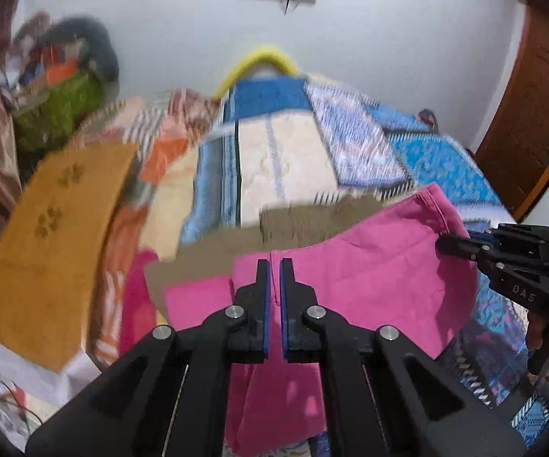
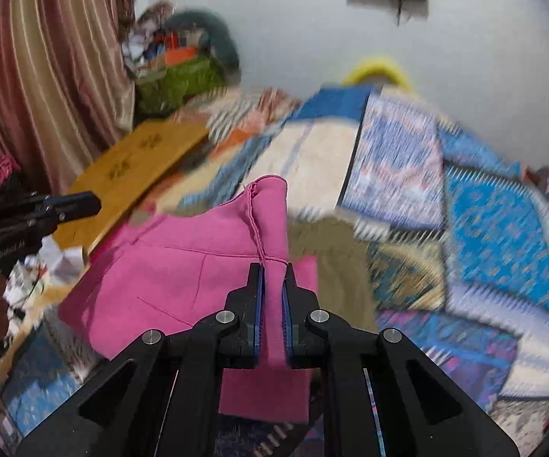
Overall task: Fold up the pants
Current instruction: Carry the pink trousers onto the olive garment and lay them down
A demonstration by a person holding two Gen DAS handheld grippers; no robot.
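**Pink pants lifted between two tools, over the bed**

Left tool: points forward over the bed, jaws drawn nearly together with pink cloth pinched in the narrow slot between the blue pads. Right tool: roughly level, jaws clamped on a thick fold of the same cloth, a stitched seam rising just above the fingertips. Each tool shows at the edge of the other's view, well apart, with the garment between them.

Pink pants: held up off the bed at two points, long axis running side to side between the tools. One corner stands up above the right tool; loose cloth hangs below both. A tan cloth lies just behind the pants.

Surroundings: patchwork bedspread in blue, cream and orange under everything. Orange board with paw prints at the bed's left edge. Green basket of clutter by the striped curtain. Background is motion-blurred.
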